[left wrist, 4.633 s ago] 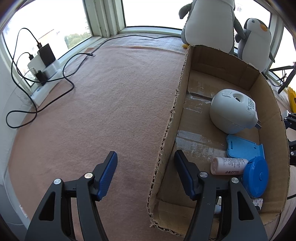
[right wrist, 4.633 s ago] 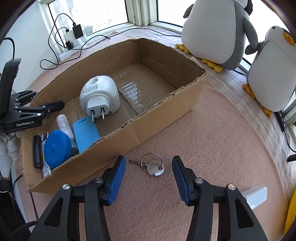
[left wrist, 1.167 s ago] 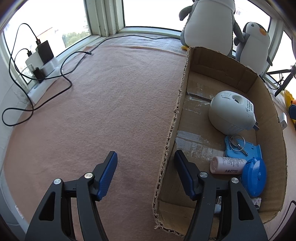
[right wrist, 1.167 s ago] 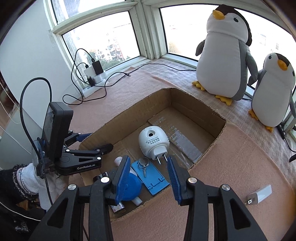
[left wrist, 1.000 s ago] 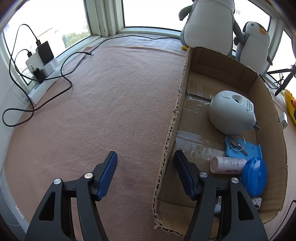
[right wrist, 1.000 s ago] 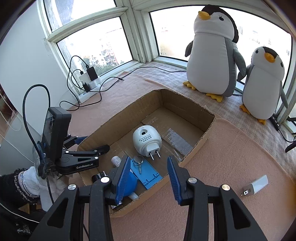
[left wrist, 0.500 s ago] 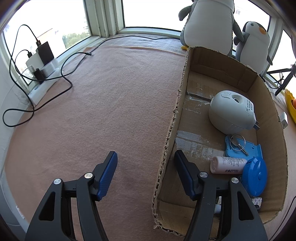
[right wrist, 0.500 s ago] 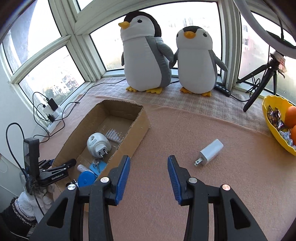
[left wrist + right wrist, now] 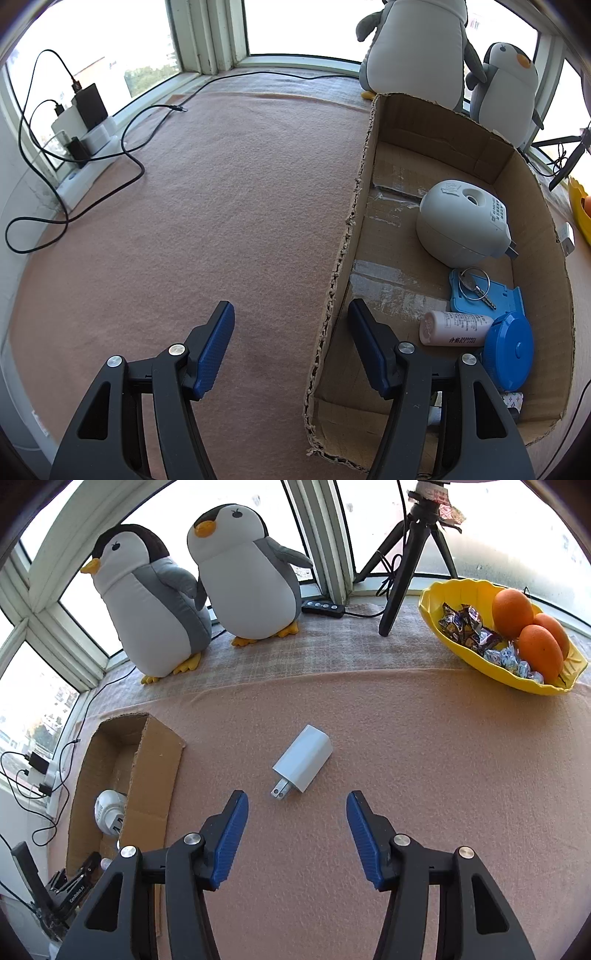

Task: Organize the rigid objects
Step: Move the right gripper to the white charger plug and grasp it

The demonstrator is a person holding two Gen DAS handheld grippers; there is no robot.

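Pink-felt table point(image 9: 406, 738) in a window bay; entry for the step in hand: the pick of the last loose item.

1. Right gripper point(image 9: 295, 795): near edge, pointing down at the felt. Its fingers have just been opening and stand moderately apart, with nothing between them.
2. White charger point(image 9: 304, 762): lies flat just beyond those fingers, prongs toward you, skewed to their line.
3. Left gripper point(image 9: 290, 306): fingers apart, straddling the cardboard box's point(image 9: 436, 122) near long wall without gripping it.
4. Box contents: blue round case point(image 9: 509, 350), white tube point(image 9: 454, 328), blue card point(image 9: 502, 299) with the key ring point(image 9: 472, 286) on it, white plug-in unit point(image 9: 458, 221).
5. Far edge: two plush penguins point(image 9: 147, 605), a tripod point(image 9: 402, 572), a yellow bowl point(image 9: 428, 605) at the far right corner.

Judgement: you next need to come forward and down, roll your wrist so the fingers bracket the charger's flat sides, and close on it before carrying it to the box.
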